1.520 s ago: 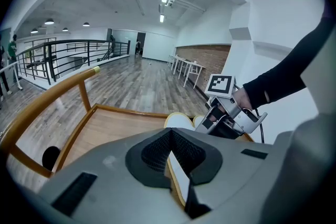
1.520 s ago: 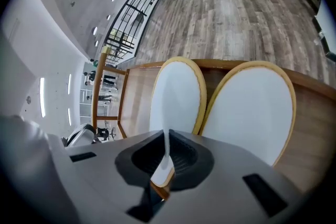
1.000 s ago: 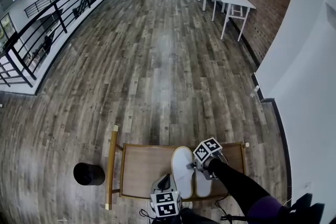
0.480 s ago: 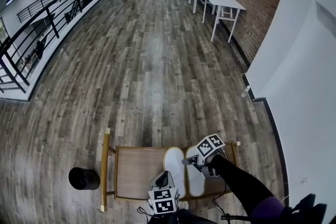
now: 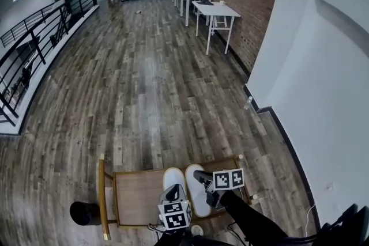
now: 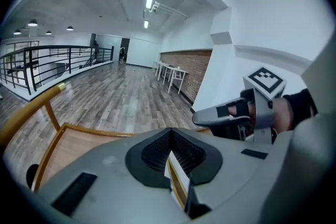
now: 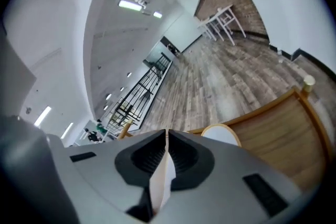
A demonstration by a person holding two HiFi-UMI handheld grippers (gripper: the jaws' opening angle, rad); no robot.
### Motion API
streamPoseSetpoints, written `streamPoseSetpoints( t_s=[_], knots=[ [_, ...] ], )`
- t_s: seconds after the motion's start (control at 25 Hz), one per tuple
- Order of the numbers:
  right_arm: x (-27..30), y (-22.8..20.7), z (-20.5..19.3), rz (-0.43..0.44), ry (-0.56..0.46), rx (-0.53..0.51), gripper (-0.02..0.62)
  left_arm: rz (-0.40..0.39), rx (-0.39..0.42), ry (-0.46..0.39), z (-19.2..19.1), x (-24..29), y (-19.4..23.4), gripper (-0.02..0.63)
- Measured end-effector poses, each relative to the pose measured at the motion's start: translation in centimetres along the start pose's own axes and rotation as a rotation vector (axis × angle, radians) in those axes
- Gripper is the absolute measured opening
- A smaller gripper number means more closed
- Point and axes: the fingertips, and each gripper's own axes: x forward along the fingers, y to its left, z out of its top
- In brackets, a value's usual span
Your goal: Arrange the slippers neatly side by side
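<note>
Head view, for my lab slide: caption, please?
White slippers lie side by side on a wooden table; left gripper and right gripper hover shut.

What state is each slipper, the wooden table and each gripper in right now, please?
Left slipper: lying flat on the table.
Right slipper: lying flat, close alongside the left one.
Wooden table: upright, carrying both slippers.
Left gripper: jaws together, holding nothing.
Right gripper: jaws together, holding nothing.

Left claw (image 6: pixel 169 134) pinched shut on the thin edge of a white-tan slipper (image 6: pixel 177 181). Wood tabletop (image 6: pixel 79 141) ahead-left, raised rim. Right claw (image 6: pixel 210 114) close on its right.
</note>
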Motion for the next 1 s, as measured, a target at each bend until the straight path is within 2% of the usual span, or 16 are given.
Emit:
streamPoseSetpoints(
  t_s=[0.16,0.28,0.4,0.6,1.0],
  knots=[
    [-2.0,-0.6,-1.4,-0.161,-0.136,-0.125,0.012,-0.012,-0.002,0.000,0.6,0.3,-1.4,-0.002],
    [-2.8,0.1,-2.4,-0.237,-0.184,-0.224,0.011,-0.012,0.025,0.011,0.6,0.2,-1.6,-0.002],
    [-3.3,1.2,-2.5,-0.262,-0.210,-0.297,0.012,-0.001,0.050,0.020,0.8,-0.1,-1.6,-0.002],
    [-3.6,1.5,-2.5,-0.293,-0.214,-0.358,0.011,0.023,0.054,0.020,0.3,-0.4,-1.0,-0.002],
    [-3.5,2.5,-2.7,-0.288,-0.202,-0.376,0.011,0.037,0.048,-0.006,0.8,-1.2,-0.8,-0.002]
  ],
)
